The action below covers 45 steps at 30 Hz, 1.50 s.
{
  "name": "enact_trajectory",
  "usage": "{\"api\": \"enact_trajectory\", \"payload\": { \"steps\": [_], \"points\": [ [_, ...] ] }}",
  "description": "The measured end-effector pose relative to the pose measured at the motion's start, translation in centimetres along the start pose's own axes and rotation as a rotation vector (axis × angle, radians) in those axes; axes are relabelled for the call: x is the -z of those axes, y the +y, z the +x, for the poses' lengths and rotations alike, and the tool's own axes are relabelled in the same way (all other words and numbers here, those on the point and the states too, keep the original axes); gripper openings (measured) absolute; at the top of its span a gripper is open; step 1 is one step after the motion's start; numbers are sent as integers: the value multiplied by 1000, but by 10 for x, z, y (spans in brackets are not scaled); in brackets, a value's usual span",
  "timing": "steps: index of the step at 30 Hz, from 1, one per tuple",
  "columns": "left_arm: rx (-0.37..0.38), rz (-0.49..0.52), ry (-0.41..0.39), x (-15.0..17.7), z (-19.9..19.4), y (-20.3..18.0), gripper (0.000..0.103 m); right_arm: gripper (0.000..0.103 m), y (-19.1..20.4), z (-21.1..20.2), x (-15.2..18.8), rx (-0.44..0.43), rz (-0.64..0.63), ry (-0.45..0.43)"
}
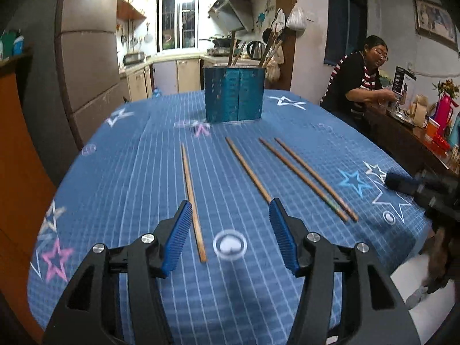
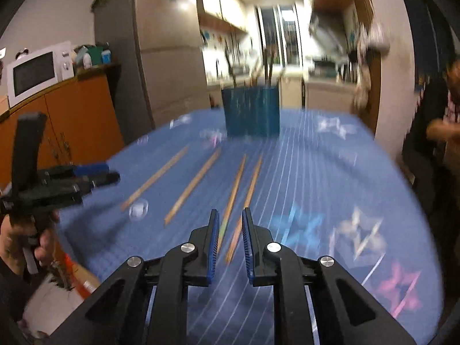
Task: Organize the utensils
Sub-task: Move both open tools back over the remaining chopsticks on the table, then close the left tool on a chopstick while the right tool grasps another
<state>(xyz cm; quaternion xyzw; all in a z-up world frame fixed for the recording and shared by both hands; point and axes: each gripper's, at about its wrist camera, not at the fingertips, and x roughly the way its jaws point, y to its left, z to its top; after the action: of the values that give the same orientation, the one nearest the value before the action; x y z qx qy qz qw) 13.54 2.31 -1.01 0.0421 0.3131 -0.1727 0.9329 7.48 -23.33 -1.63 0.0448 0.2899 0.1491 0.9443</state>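
Here the landmark is the blue holder (image 1: pixel 234 95), standing upright at the far middle of the table (image 1: pixel 129 189) with a few wooden utensils already poking out of its top. Four chopsticks lie flat on the star-printed cloth on the near side of the holder, all pointing roughly toward it: the leftmost chopstick (image 1: pixel 193 198) lies alone, the second chopstick (image 1: pixel 248 169) lies to its right, and a close pair (image 1: pixel 309 178) sits furthest right, side by side and nearly touching.

The left gripper (image 1: pixel 230 224) hangs low over the cloth with its jaws spread and nothing between the pads; the near end of the leftmost chopstick lies just inside its left finger. The right gripper (image 2: pixel 230 230) has its jaws drawn close but not touching, empty, aimed at the near ends of the pair (image 2: pixel 240 201); that view is smeared, so exact contact is hard to read.

The step in hand looks like a pick-up of one stick per gripper. To do it well, each gripper should straddle a single stick across its width, somewhat up from the near tip, so that it does not swing. The right jaws probably need to widen first, and must separate the pair rather than pinch both.

Count: four loose chopsticks, one holder, two grippers.
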Motion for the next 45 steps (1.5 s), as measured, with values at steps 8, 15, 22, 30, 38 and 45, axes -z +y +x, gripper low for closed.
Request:
{"api": "enact_trajectory", "payload": {
  "steps": [8, 15, 22, 30, 38, 45],
  "points": [
    [-46, -45, 20, 16, 0, 25, 54, 18, 11, 28, 27, 4, 36, 67],
    [-31, -42, 61, 28, 15, 27, 54, 20, 5, 43, 26, 31, 39, 87],
    [-27, -25, 95, 30, 30, 19, 54, 20, 8, 49, 23, 56, 12, 83],
    [-30, -11, 144, 33, 50, 11, 51, 20, 16, 49, 28, 99, -28, 73],
    [-57, -16, 141, 37, 53, 7, 40, 20, 17, 47, 30, 112, -24, 64],
    [-59, -17, 138, 39, 51, 7, 40, 20, 25, 24, 19, 57, -7, -24]
  ]
}}
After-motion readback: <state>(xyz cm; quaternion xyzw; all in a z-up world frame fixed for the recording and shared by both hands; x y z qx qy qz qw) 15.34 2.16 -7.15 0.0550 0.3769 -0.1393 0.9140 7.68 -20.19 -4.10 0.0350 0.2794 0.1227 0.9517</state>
